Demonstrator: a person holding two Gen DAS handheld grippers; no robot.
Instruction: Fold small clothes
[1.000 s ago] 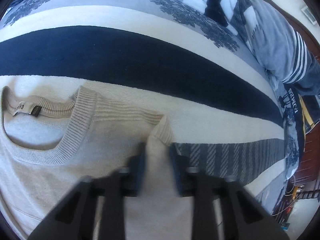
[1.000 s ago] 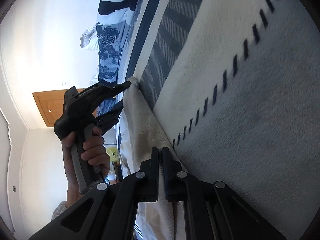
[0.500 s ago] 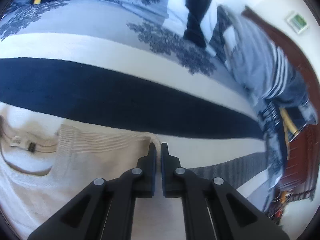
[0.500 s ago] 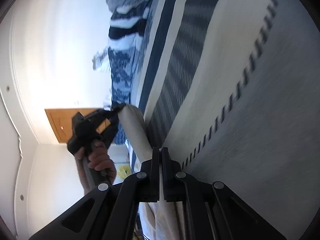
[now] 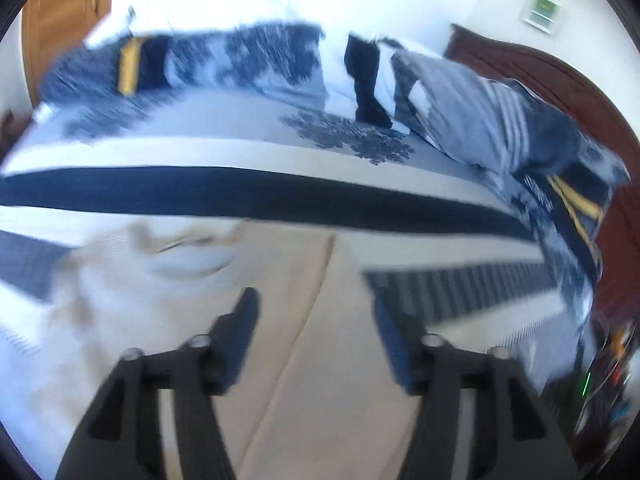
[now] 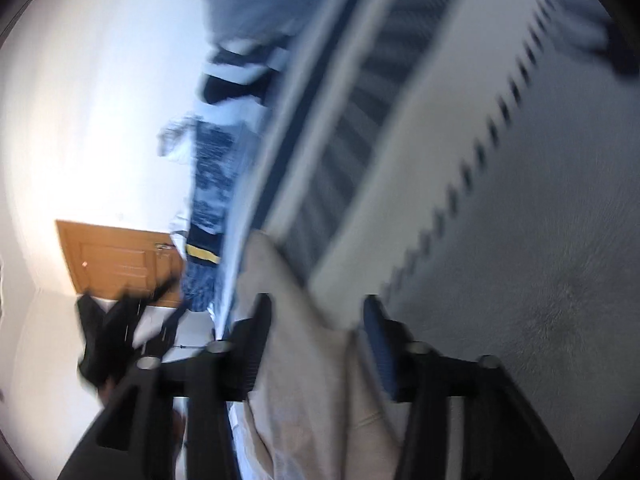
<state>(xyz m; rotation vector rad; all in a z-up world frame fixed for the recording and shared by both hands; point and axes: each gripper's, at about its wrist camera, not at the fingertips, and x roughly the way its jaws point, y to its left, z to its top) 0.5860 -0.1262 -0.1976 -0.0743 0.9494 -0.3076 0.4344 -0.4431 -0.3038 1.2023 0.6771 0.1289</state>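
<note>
Both pairs of jaws are opening now and press on nothing. On the left gripper (image 5: 316, 312) the two black fingers stand wide apart above the beige sweater (image 5: 304, 360), and the cloth is seen between them without touching the pads. The right gripper (image 6: 316, 316) is the same: its fingers are apart, and a loose fold of the sweater (image 6: 312, 392) lies in the gap but is not clamped. The sweater is a pale beige knitted piece and lies on the bed cover (image 5: 280, 148), on the near side of the cover's dark blue band (image 5: 248, 188). In the left wrist view one long straight crease runs over the sweater, from the edge near the band down toward the gripper, so one part is laid over the body. Left of this crease the neck opening is only a blurred pale shape. The pictures are smeared, so the knit pattern cannot be told. Beyond the band, striped pillows (image 5: 472, 116) lie in front of the dark wooden headboard (image 5: 560, 76).
</note>
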